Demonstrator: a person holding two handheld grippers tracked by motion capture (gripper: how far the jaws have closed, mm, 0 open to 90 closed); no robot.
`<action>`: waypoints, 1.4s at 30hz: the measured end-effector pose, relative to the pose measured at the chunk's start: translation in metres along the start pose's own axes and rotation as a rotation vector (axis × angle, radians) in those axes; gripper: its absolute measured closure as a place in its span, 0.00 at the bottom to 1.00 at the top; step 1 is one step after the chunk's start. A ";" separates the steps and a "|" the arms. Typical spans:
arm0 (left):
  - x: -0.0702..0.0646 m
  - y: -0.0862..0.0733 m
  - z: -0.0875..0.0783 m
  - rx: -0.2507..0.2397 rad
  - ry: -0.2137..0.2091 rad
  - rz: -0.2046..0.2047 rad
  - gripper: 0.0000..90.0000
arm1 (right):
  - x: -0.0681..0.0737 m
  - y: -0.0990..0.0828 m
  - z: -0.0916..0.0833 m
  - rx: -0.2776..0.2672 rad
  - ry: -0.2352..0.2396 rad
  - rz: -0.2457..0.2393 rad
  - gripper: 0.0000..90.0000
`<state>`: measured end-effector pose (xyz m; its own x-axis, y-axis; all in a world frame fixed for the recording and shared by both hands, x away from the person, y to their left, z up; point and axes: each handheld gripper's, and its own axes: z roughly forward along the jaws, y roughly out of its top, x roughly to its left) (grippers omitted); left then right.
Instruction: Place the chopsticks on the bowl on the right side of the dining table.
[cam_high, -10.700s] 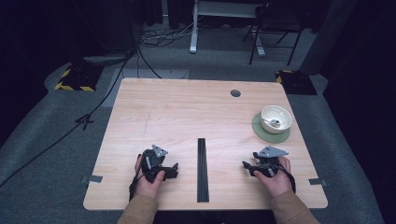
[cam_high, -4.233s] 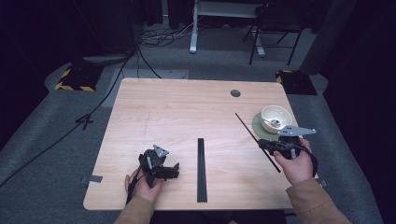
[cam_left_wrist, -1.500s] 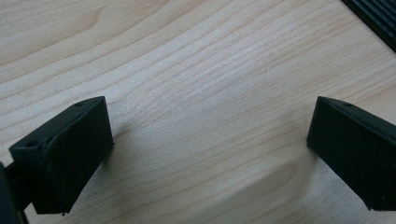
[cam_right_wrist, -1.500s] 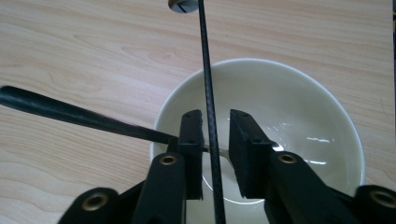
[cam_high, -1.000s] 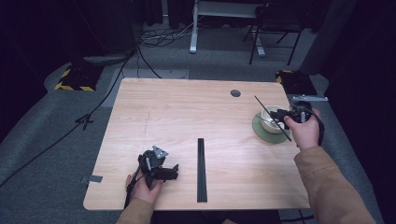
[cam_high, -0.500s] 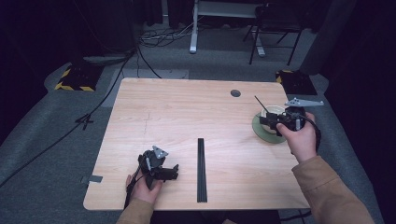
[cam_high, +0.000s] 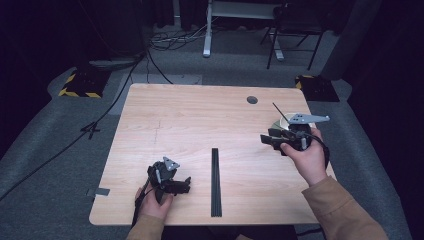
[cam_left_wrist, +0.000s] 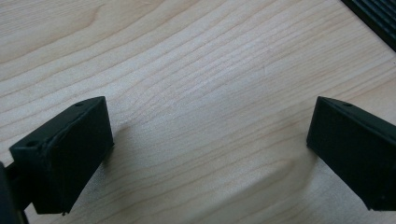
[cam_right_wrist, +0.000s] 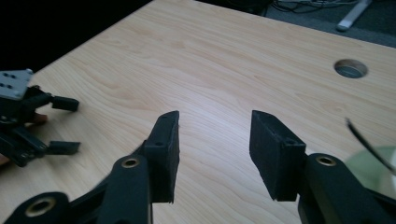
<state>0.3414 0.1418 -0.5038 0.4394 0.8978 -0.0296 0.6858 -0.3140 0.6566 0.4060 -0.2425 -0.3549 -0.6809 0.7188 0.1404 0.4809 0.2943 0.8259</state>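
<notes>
The wooden table (cam_high: 190, 125) is the biggest thing before me, pale, with a round cable hole (cam_high: 252, 100) near its far edge. On the grey floor beyond its far-left corner sits a block with black-and-yellow warning stripes (cam_high: 80, 85), the only marking I can make out; any lettering there is too small to read.

At the middle of the table lies the bundle of black sticks (cam_high: 215, 182). Its long axis runs straight from my edge towards the far edge. A corner of it also shows at the top right of my left gripper view.

My left gripper (cam_high: 186, 184) rests on the table near my edge, just left of the bundle, with its tips pointing towards it. Its jaws stand wide apart with bare wood between them.

My right gripper (cam_high: 265, 140) is off the table by the right edge, tips pointing left across the table. Its jaws have just been opening and now stand about half apart, with nothing between them.

Just behind it, a sliver of the green mat (cam_high: 276, 125) shows. Over the mat a single thin black stick (cam_high: 280, 112) leans, its free end pointing up and away to the far left. What holds its lower end is hidden behind my right hand (cam_high: 307, 160).
</notes>
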 end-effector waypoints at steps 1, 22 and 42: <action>0.000 0.000 0.000 0.000 0.002 0.003 0.01 | 0.006 -0.001 0.004 -0.005 0.018 -0.003 0.58; 0.001 0.002 0.001 0.005 -0.002 0.010 0.01 | 0.059 -0.035 0.049 0.093 0.064 -0.060 0.48; 0.001 0.002 0.001 0.006 -0.003 0.009 0.01 | 0.092 -0.083 0.110 0.206 0.087 -0.100 0.49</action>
<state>0.3431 0.1418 -0.5032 0.4476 0.8939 -0.0261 0.6850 -0.3239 0.6526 0.3640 -0.1317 -0.4709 -0.7715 0.6253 0.1174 0.5052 0.4900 0.7104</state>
